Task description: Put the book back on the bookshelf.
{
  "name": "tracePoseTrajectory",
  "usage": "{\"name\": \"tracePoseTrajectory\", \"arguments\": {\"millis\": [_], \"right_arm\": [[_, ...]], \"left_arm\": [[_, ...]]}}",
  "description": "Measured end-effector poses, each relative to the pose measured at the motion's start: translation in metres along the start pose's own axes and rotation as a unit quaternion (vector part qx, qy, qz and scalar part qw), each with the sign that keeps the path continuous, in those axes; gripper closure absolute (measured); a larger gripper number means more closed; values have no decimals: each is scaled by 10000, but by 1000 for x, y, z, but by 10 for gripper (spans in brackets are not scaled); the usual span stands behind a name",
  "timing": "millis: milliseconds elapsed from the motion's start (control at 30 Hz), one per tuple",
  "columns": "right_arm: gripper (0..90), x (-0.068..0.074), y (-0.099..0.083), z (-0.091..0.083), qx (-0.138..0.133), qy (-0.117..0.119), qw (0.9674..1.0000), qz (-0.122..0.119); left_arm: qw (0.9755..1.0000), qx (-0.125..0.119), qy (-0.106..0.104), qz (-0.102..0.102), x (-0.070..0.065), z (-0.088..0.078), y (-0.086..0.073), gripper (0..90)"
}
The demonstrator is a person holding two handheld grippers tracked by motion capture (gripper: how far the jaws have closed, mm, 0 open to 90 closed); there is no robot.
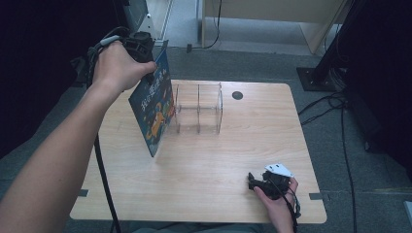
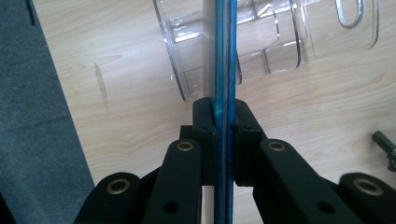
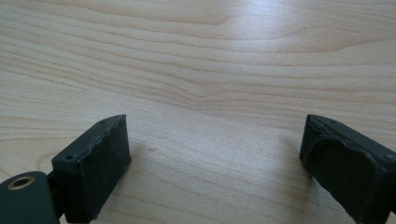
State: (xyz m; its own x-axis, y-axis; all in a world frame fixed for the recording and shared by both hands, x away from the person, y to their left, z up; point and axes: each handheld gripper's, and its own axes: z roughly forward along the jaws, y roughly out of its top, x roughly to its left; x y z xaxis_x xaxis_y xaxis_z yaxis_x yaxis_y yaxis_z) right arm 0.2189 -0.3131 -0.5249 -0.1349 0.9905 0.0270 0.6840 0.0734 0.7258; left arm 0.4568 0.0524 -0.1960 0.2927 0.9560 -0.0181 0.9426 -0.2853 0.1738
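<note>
Left tongs [image 2: 225, 116] clamp a blue book [image 1: 154, 109], holding it tilted just left of the clear divided rack [image 1: 198, 109]. Right tongs [image 3: 215, 158] stand apart, low over the table [image 1: 233, 160], well nearer the person than the rack.

Lab or test room, by the look. Bare wooden table [image 1: 252, 145] on grey carpet [image 1: 272, 63]. Loose cables [image 1: 330, 104], black stand foot [image 1: 318, 77].
</note>
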Motion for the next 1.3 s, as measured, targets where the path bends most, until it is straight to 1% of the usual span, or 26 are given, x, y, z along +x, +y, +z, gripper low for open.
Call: {"name": "tracePoseTrajectory", "arguments": {"millis": [167, 300, 367, 433, 567, 700, 767, 833, 900, 1100, 1300], "right_arm": [[78, 0, 0, 0, 3, 0, 10000, -2], [79, 0, 0, 0, 5, -2, 10000, -4], [78, 0, 0, 0, -1, 0, 10000, 1], [78, 0, 0, 0, 0, 2, 10000, 3], [78, 0, 0, 0, 0, 1, 10000, 2], [78, 0, 0, 0, -1, 2, 10000, -1], [79, 0, 0, 0, -3, 2, 10000, 0], [79, 0, 0, 0, -2, 2, 10000, 0], [79, 0, 0, 0, -2, 3, 10000, 2], [78, 0, 0, 0, -2, 2, 10000, 2], [78, 0, 0, 0, -3, 1, 10000, 0]], "left_arm": [[9999, 4, -11, -113, -2, 5, 6, 843], [9999, -17, 12, -121, -2, 10, 11, 843], [9999, -18, -4, -168, -3, 13, 13, 843], [9998, 0, -23, -180, -4, 14, 14, 843], [9998, -52, -26, -210, -4, 15, 16, 843], [9996, -52, -84, -262, -2, 15, 18, 843], [9994, -57, -107, -321, -1, 16, 19, 843], [9994, -29, -107, -332, 1, 16, 20, 843], [9994, -52, -93, -341, 1, 17, 20, 843], [9989, -93, -158, -439, 4, 18, 21, 843], [9986, -102, -212, -471, 9, 19, 20, 842]]}}
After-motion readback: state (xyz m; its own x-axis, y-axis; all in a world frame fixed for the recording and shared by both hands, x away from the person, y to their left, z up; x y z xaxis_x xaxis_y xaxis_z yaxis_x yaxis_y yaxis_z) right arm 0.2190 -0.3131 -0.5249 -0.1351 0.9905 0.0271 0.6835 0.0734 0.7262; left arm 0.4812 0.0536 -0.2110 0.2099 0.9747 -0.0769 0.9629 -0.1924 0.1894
